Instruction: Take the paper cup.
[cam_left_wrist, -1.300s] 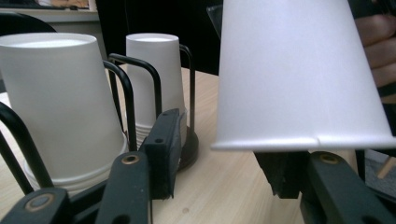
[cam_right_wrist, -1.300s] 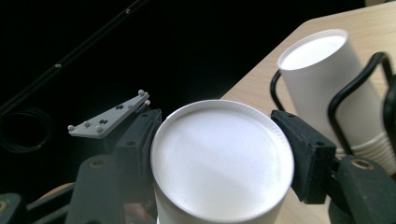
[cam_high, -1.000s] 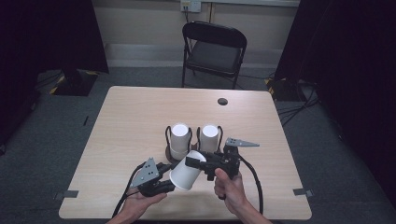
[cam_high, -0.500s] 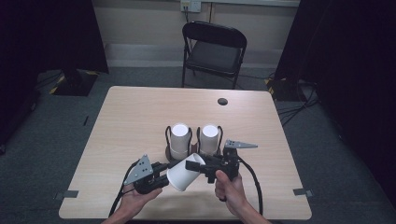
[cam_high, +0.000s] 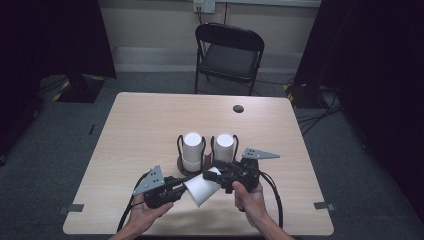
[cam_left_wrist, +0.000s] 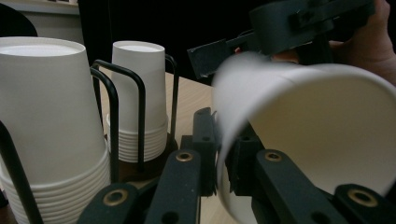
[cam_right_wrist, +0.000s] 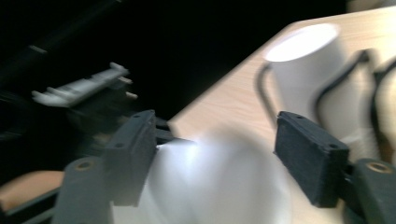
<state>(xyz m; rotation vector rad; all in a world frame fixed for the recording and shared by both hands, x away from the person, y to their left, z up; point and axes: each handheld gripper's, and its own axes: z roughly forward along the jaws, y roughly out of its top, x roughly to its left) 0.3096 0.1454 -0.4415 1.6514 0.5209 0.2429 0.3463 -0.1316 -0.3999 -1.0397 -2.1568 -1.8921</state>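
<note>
Paper is what the loose cup (cam_high: 201, 189) appears to be made of, so it is judged light, thin-walled and easily crushed. It is held on its side above the desk's (cam_high: 140, 120) near edge, between the two grippers. By the left gripper (cam_high: 176, 191) its rim is pinched, one jaw inside and one outside. The right gripper (cam_high: 216, 176) is seen with jaws spread wide around the cup's closed end, not gripping. Beyond, two cup stacks (cam_high: 191, 151) are kept in a wire holder (cam_high: 179, 146). A light hold at the stiffer rolled rim is advised.
</note>
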